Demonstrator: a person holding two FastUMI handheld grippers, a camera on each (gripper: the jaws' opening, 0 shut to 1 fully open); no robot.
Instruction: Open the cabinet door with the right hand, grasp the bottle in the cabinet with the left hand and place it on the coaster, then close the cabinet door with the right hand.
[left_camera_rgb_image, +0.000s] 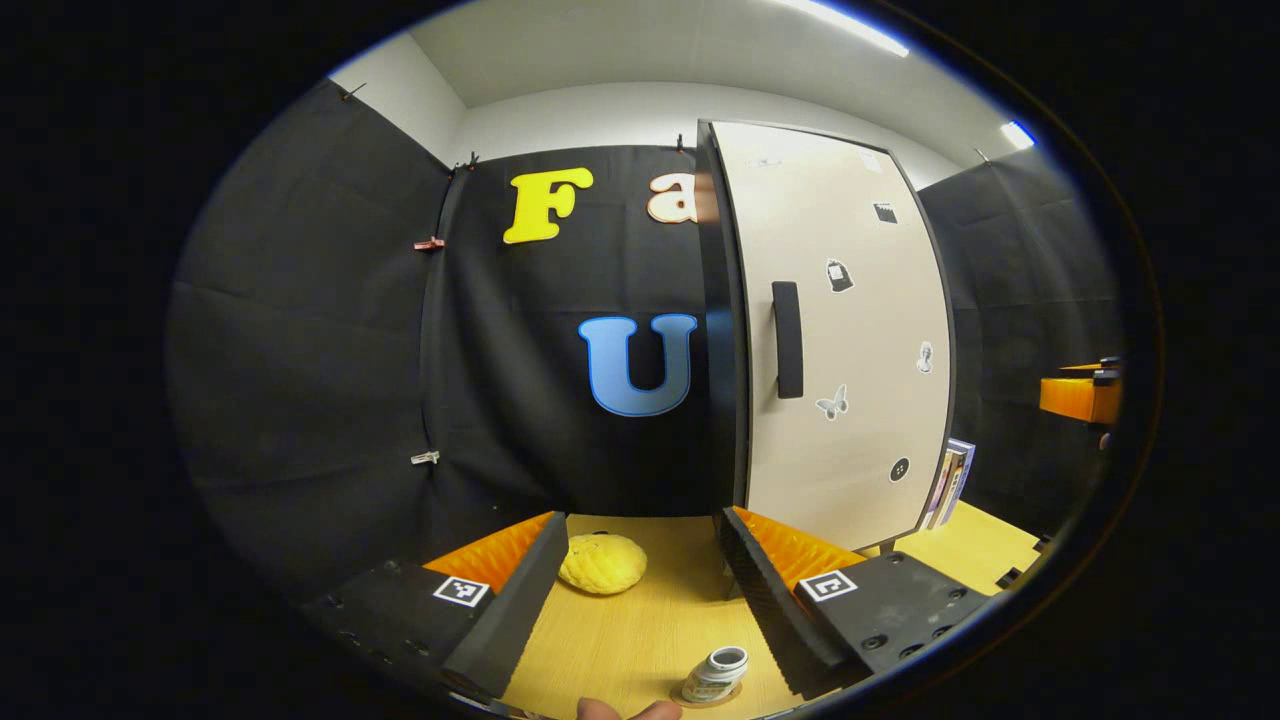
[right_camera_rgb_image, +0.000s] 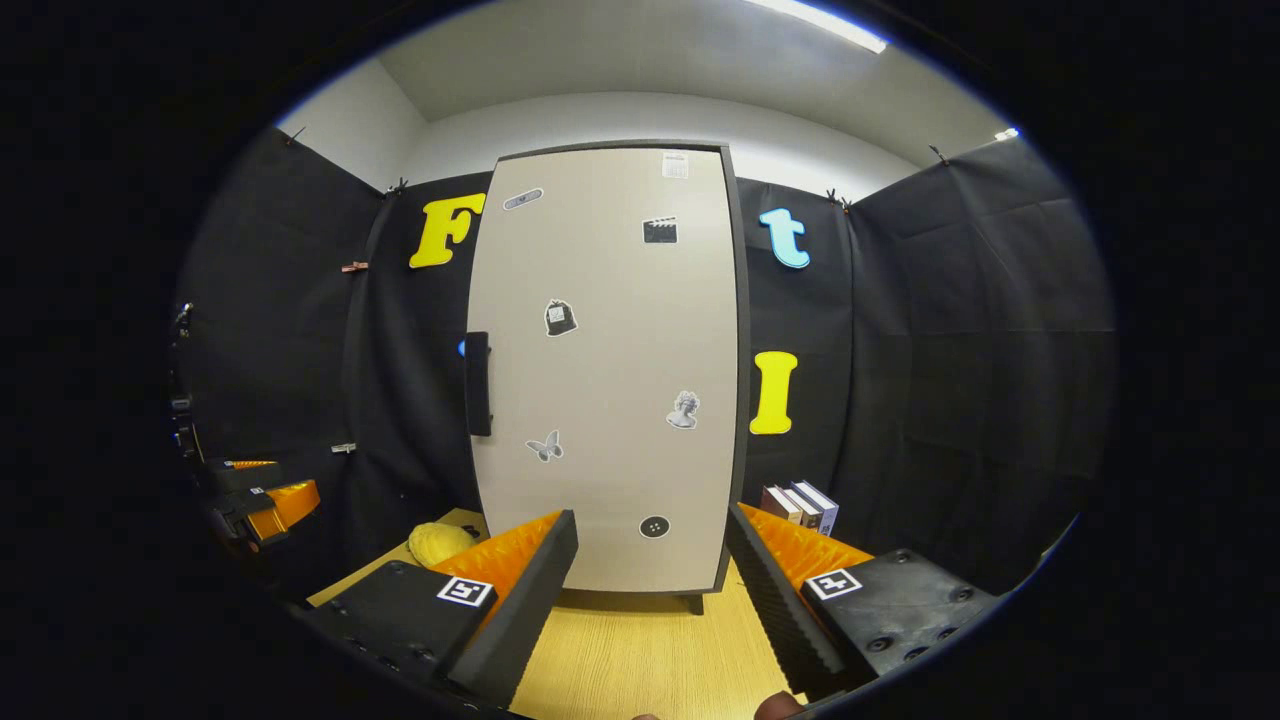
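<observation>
Surface and room: a pale wooden worktop (left_camera_rgb_image: 640, 640) stands in a booth walled with black cloth, under a white ceiling with strip lights. On it stands a tall cabinet (right_camera_rgb_image: 610, 370) whose beige door, dotted with small stickers, is closed; a dark vertical handle (right_camera_rgb_image: 478, 383) sits at the door's left edge.

Left gripper view: my left gripper (left_camera_rgb_image: 640, 590) hovers over the worktop with its jaws spread wide and nothing between them. Beyond its left finger lies a yellow bun-shaped object (left_camera_rgb_image: 603, 563). Low in the frame, just beside its right finger, a small bottle (left_camera_rgb_image: 718, 674) with a white cap stands on a round coaster (left_camera_rgb_image: 712, 698). The cabinet is seen obliquely here, with books (left_camera_rgb_image: 952, 484) behind it at the right, and my right gripper (left_camera_rgb_image: 1082, 396) at the far right edge.

Right gripper view: my right gripper (right_camera_rgb_image: 650, 590) faces the door squarely, jaws spread, empty, apart from the handle. This view adds the cabinet's foot on the worktop, the books standing right of the cabinet, and my left gripper at the far left edge.

Task's thing: the bottle is short, its body wrapped in a patterned label too small to make out
</observation>
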